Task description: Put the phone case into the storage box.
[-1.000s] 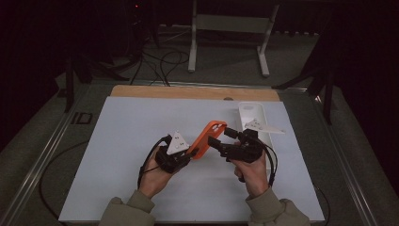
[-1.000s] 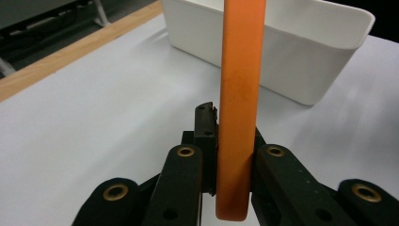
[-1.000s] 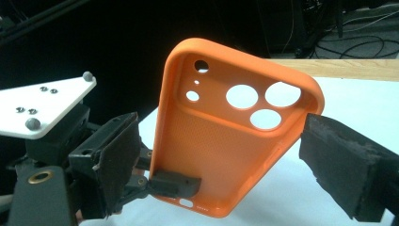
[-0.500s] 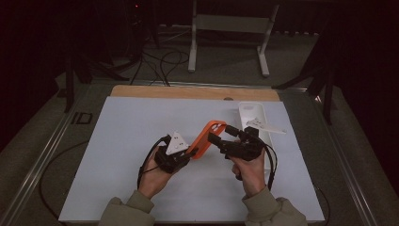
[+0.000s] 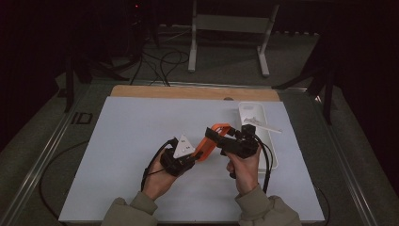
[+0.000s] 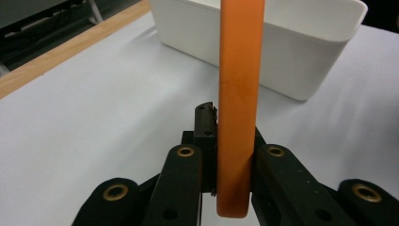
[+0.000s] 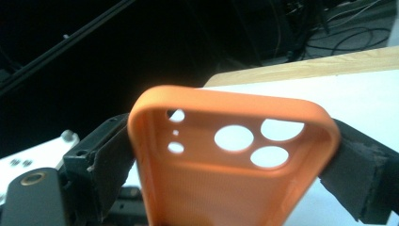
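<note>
my left gripper (image 5: 195, 154) is clamped narrow on the lower edge of the orange phone case (image 5: 210, 141), my right gripper (image 5: 217, 137) grips its camera-hole end across the width, jaws pressed on both sides; case held tilted above the white mat (image 5: 117, 141), near the white tray (image 5: 270, 146)

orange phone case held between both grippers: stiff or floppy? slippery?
The orange phone case is probably flexible: a thin open shell with camera cutouts. Likely light for its size. Its matte, textured inside suggests decent grip; the left hand-held gripper pinches one edge, the right hand-held gripper spans its width.
</note>
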Available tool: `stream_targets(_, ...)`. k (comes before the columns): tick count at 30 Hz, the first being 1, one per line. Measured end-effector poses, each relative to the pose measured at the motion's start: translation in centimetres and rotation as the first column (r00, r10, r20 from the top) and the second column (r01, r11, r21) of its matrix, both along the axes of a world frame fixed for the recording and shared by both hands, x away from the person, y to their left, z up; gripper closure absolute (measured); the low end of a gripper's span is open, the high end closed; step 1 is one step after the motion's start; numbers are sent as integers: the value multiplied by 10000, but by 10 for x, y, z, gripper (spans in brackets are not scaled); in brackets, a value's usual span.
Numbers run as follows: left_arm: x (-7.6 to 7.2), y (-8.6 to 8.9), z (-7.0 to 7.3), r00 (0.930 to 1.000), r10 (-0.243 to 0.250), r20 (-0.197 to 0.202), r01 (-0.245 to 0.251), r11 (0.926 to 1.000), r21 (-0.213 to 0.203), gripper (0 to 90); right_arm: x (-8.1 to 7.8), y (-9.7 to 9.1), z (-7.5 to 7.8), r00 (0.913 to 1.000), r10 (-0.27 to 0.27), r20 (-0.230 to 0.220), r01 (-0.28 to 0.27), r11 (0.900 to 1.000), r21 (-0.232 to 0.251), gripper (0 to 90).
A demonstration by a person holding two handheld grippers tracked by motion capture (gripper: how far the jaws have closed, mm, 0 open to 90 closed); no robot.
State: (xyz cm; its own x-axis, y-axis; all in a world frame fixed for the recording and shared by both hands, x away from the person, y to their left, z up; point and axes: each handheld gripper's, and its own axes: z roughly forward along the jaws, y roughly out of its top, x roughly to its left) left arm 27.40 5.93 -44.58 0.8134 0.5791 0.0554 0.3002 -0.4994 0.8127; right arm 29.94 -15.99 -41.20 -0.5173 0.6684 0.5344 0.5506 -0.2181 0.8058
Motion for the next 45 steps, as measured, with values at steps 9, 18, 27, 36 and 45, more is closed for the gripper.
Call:
stream_targets(9,-4,-9,-5,9986,-414,-338,410,9991,-123,838,-2,3,-1,9980,-634,-2,633,9977,253,139)
stream_targets(18,-2,-10,-8,9979,-471,-436,463,9988,-178,834,-4,2,-1,9982,-602,-19,602,9981,-91,157)
stream_targets(27,-3,-10,-8,9977,-541,-409,532,9984,-212,817,-5,1,-1,9985,-533,148,535,9984,-198,159)
stream_targets(36,-2,-8,-7,9977,-358,-580,334,9986,-417,587,-5,2,-1,9988,-444,182,447,9988,-175,158)
stream_targets(45,-2,-9,-4,9985,183,-518,-210,9985,-508,176,-6,2,-1,9981,-569,222,574,9980,-253,158)
